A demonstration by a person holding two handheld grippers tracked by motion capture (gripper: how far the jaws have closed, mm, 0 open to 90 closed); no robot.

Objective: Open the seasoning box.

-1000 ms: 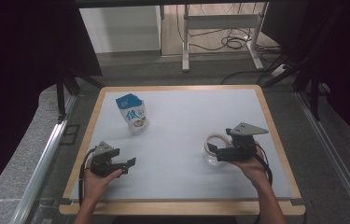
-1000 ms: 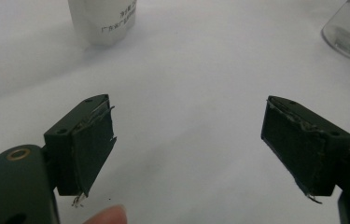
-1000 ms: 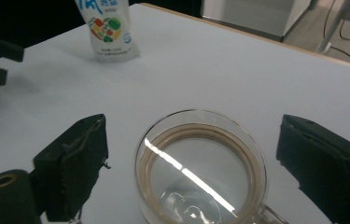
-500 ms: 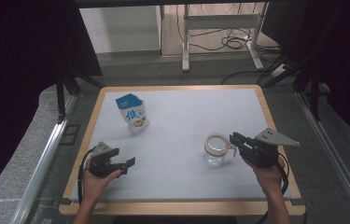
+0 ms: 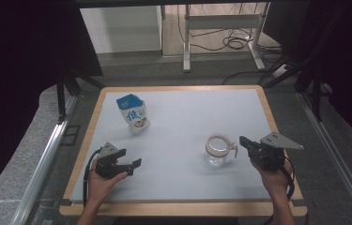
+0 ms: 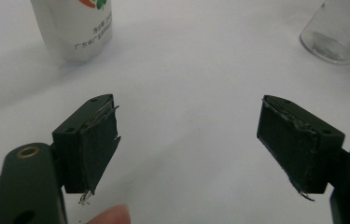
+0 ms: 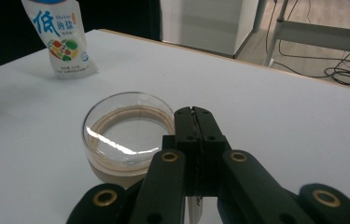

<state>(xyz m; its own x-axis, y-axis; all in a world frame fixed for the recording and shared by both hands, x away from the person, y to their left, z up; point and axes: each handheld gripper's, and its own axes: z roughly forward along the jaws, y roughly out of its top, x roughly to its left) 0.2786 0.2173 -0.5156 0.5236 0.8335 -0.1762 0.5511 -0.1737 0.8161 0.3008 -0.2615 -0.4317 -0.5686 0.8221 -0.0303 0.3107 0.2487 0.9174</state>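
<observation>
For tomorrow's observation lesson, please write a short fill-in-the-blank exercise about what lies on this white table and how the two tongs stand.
1. The clear glass jar with a tan ring at its mouth stands ____ on the table.
2. The jaws of the left tongs are ____.
3. The jaws of the right tongs are ____.
4. The blue-topped white pouch stands nearer the ____ tongs.

Missing words: upright; open; shut; left

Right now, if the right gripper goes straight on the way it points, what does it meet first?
Most likely the glass jar: the right gripper, jaws shut, points at its rim from just beside it. Whether the tips already touch the rim, I cannot tell.
</observation>
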